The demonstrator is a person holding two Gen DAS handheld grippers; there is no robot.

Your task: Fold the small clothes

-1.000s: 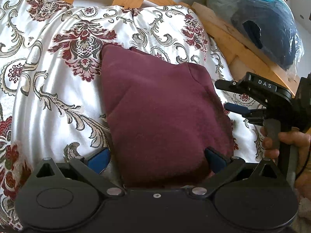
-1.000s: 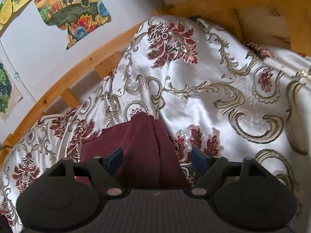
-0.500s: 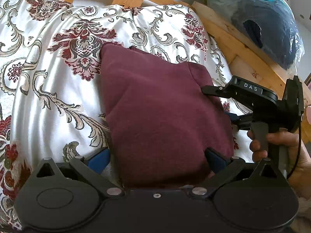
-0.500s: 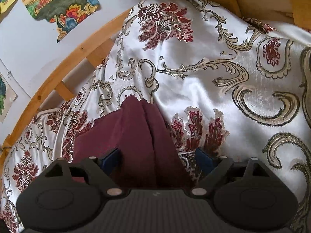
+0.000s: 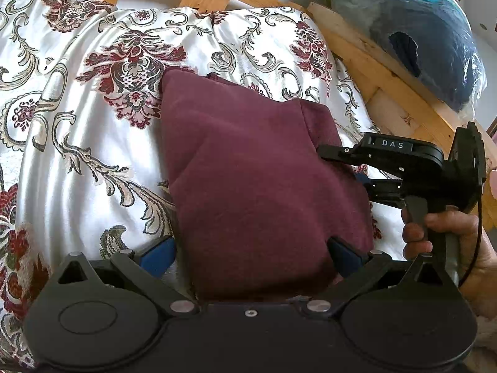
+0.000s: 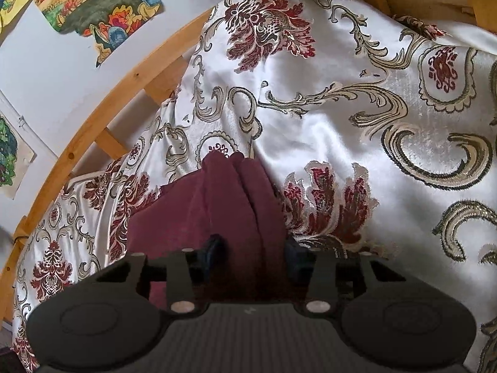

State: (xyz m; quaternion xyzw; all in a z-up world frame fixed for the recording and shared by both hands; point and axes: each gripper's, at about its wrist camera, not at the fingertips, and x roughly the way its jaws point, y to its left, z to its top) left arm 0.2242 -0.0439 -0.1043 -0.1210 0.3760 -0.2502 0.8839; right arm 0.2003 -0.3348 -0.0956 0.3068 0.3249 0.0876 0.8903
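Observation:
A folded maroon garment (image 5: 248, 180) lies on the patterned satin bedspread (image 5: 77, 155). My left gripper (image 5: 251, 256) stands open and wide, and the garment's near end lies between its blue fingers (image 5: 158, 256). In the left wrist view my right gripper (image 5: 344, 168), held by a hand (image 5: 447, 227), bites the garment's right edge. In the right wrist view the right gripper (image 6: 254, 250) has its jaws closing, and a raised fold of the maroon garment (image 6: 217, 192) is pinched between the pads.
A wooden bed frame (image 5: 388, 71) runs along the far and right sides. On the frame at the upper right rests a plastic bag of dark clothes (image 5: 419, 37). Painted pictures (image 6: 99, 9) hang on the white wall behind the bedspread (image 6: 341, 124).
The right gripper slid in onto the garment's right edge and its jaws narrowed from wide open to pinching the fold. The left gripper stayed put.

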